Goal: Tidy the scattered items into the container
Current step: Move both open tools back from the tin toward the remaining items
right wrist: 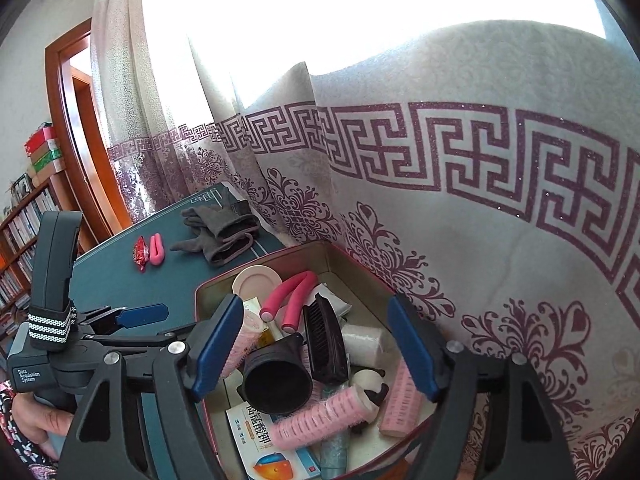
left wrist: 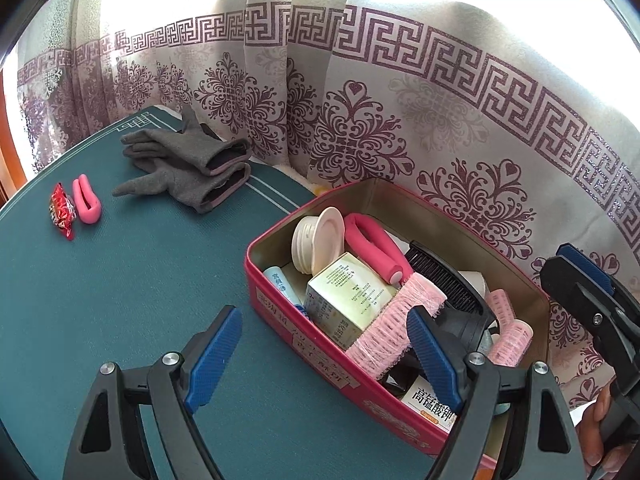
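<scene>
Blue-padded and spread wide with nothing between its pads, the left claw [left wrist: 324, 356] hangs over the near wall of the red tin [left wrist: 280, 312], which is already crowded with rollers, a brush and boxes. What remains lies up and to the left of it on the green table [left wrist: 140, 280]: a pink clip [left wrist: 87, 199] touching a red sweet wrapper [left wrist: 62, 210], its long axis running away from the camera, and beyond them the grey gloves [left wrist: 192, 168] near the curtain [left wrist: 400, 120]. The right claw [right wrist: 320, 344], also wide and empty, sits over the tin's middle, farther from those items, so the left hand looks better placed to fetch them.
</scene>
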A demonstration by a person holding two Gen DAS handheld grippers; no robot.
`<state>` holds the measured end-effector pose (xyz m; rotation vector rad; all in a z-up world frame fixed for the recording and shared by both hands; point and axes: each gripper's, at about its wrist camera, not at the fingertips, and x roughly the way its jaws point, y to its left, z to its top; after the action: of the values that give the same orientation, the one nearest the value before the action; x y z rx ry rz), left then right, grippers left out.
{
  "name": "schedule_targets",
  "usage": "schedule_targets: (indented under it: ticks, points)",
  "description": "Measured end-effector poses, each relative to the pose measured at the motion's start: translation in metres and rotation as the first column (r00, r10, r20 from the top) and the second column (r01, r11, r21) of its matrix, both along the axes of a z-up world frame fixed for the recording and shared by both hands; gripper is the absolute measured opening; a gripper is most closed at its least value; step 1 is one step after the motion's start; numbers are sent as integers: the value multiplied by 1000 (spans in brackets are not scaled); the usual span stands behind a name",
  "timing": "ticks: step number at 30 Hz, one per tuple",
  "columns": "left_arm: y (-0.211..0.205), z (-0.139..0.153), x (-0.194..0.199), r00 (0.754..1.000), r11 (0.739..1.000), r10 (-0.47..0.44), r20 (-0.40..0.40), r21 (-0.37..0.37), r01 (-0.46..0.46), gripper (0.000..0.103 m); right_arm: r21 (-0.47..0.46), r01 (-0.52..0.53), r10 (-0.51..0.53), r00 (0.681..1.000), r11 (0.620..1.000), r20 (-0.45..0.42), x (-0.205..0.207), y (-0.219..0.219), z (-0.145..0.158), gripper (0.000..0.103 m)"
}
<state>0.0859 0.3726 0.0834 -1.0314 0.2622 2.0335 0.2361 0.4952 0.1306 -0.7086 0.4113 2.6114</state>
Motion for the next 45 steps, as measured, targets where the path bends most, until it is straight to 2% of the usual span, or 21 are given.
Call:
schedule_targets:
  ticks: [7,11,14,17,21,31,45]
  points:
    - [19,-13,4,999,997,-33,-36,-72,30,86,-5,-1,1,1000,1000,3,0,0,-1,79]
    - [24,-25,-7,999,994,-7,-38,-111,2,86,-4,0,0,1000,1000,2,0,0,-1,79]
    - [17,-25,-14,1000,997,-1,12,-77,1,86,-9,1,-1,1000,1000,0,-1,1,-1,79]
    - [13,-19,-10,1000,997,-8,-16,-74,6,86,-19,2,-1,1000,1000,5,-2,2,-4,79]
    - [4,-10,-14,1000,999,4,-12,-45,-4,86,-16,-2,2,1000,1000,8,-3,0,-4,79]
    - [-36,-3,-33,996,996,92,14,3,-92,86,-23,-11,11,1000,1000,6,-6,-7,-4,79]
    - [-93,-9,-71,968,969,248,33,-4,-248,86,-60,-54,54,999,997,-1,-13,-25,-5,79]
